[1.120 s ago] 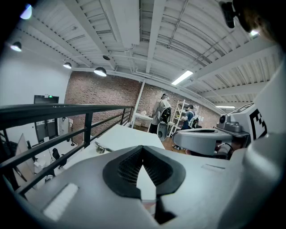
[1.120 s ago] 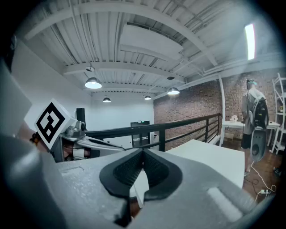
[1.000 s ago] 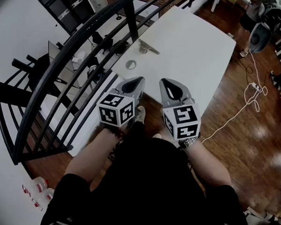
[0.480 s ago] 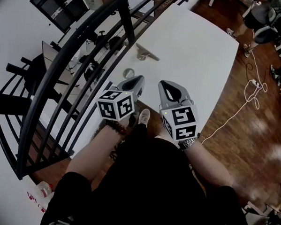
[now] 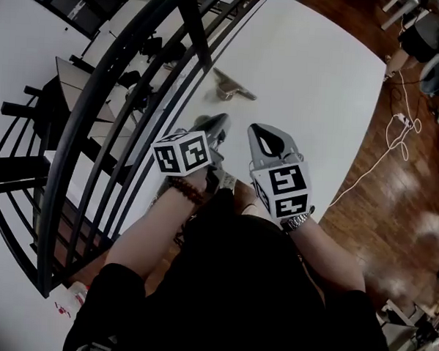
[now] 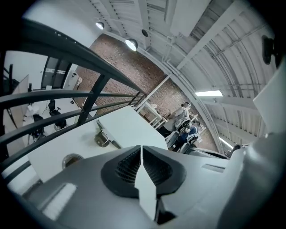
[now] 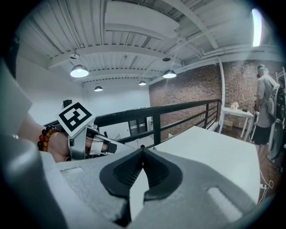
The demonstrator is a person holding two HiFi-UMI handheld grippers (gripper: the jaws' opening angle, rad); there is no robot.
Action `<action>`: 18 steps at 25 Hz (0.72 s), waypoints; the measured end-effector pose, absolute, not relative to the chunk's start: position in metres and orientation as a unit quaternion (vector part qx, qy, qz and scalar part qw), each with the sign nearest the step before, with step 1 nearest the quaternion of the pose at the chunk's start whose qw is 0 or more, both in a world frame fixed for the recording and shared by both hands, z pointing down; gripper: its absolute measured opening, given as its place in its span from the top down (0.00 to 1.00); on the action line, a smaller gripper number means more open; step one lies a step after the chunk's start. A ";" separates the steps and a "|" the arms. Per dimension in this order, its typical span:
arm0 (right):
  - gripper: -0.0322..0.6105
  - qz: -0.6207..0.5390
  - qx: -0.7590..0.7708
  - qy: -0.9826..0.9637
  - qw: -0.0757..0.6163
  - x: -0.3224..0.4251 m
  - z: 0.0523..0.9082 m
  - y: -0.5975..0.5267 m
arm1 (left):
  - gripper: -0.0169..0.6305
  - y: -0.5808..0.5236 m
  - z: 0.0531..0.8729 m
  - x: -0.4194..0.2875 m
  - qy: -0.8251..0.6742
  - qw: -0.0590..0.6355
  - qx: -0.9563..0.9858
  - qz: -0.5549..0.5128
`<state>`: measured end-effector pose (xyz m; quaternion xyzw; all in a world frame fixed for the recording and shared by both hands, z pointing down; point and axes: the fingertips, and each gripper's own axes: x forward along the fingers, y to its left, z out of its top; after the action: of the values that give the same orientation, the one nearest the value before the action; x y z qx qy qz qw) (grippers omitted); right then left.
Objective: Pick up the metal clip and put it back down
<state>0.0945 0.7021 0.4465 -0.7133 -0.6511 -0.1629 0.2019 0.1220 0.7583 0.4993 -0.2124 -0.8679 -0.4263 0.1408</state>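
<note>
1. I'm looking steeply down from the head view. My two grippers are side by side at the centre of the frame, held over the near edge of a white table [image 5: 312,88].
2. Left gripper [image 5: 219,121]: its own view shows the jaws [image 6: 141,148] pressed together at the tips, with nothing between them.
3. Right gripper [image 5: 255,130]: same state, with the tips [image 7: 143,150] meeting and nothing gripped.
4. The metal clip [image 5: 231,87] lies on the table in the upper middle of the head view, close to the table's left edge. It is beyond both grippers, and neither touches it.
5. In the left gripper view the metal clip [image 6: 103,136] sits left of centre, just above the jaw tips in the picture. A round hole [image 6: 71,159] in the table top is at the lower left of it.
6. A black railing [image 5: 135,108] sweeps diagonally across the left half of the head view, alongside the table.
7. The right gripper view catches the left gripper [image 7: 96,145] at middle left. The white table runs off to the right, with a person [image 7: 267,107] standing at the far right edge.
8. At the right of the head view, a pale cable [image 5: 398,136] trails over the wooden floor [image 5: 394,209].
</note>
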 end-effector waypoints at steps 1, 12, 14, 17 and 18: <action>0.96 -0.164 -0.711 -0.652 0.206 0.092 0.449 0.707 | 0.95 0.765 0.505 0.120 -0.863 0.142 -0.214 -0.436; 0.96 -0.181 -0.690 -0.657 0.244 0.074 0.481 0.745 | 0.88 0.811 0.562 0.101 -0.797 0.149 -0.215 -0.544; 0.96 -0.182 -0.687 -0.658 0.250 0.071 0.485 0.750 | 0.87 0.817 0.571 0.099 -0.788 0.150 -0.218 -0.556; 0.96 -0.183 -0.680 -0.661 0.259 0.064 0.492 0.756 | 0.86 0.827 0.583 0.096 -0.774 0.152 -0.224 -0.572; 0.96 -0.183 -0.678 -0.662 0.262 0.061 0.494 0.758 | 0.86 0.830 0.587 0.095 -0.770 0.153 -0.226 -0.577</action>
<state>0.0611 0.7583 0.4937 -0.6775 -0.6624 -0.1830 0.2622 0.0950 0.8302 0.5871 -0.2257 -0.7700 -0.5767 0.1535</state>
